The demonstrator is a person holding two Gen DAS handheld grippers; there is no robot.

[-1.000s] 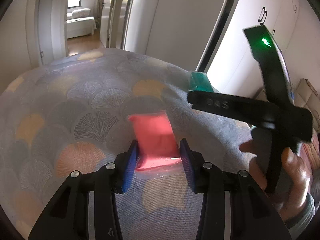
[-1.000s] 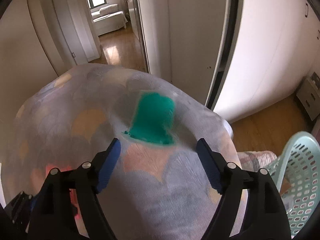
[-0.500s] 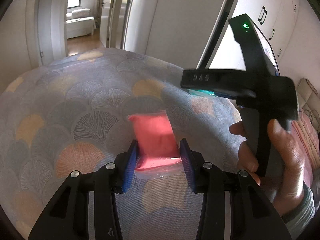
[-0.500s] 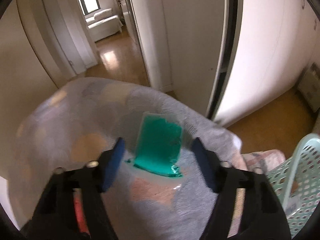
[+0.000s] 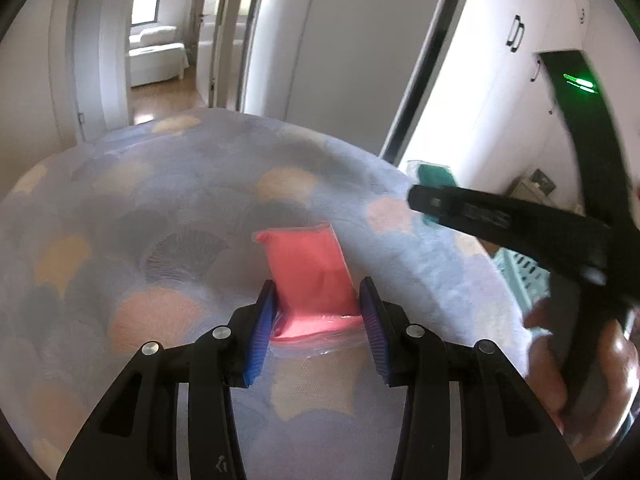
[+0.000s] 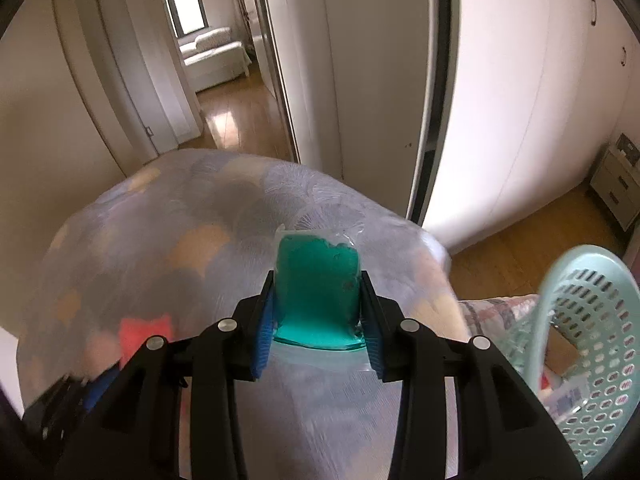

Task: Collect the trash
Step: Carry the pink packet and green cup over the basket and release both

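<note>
My left gripper (image 5: 318, 322) is shut on a red plastic pouch (image 5: 310, 268) and holds it just above the patterned bedspread (image 5: 140, 240). My right gripper (image 6: 318, 326) is shut on a green plastic pouch (image 6: 318, 284), lifted off the bedspread (image 6: 180, 248). In the left wrist view the right gripper's black body (image 5: 520, 220) crosses the right side, with the green pouch (image 5: 434, 174) showing behind it. The red pouch (image 6: 146, 330) also shows low on the left in the right wrist view.
A pale green laundry basket (image 6: 576, 340) with some items inside stands to the right of the bed, also glimpsed in the left wrist view (image 5: 524, 276). White wardrobe doors (image 6: 520, 80) and an open doorway (image 6: 216, 60) lie beyond. A small drawer unit (image 6: 618, 188) stands far right.
My right gripper moved forward over the green pouch, closed on it and lifted it. My left gripper has stayed shut on the red pouch and shifted a little.
</note>
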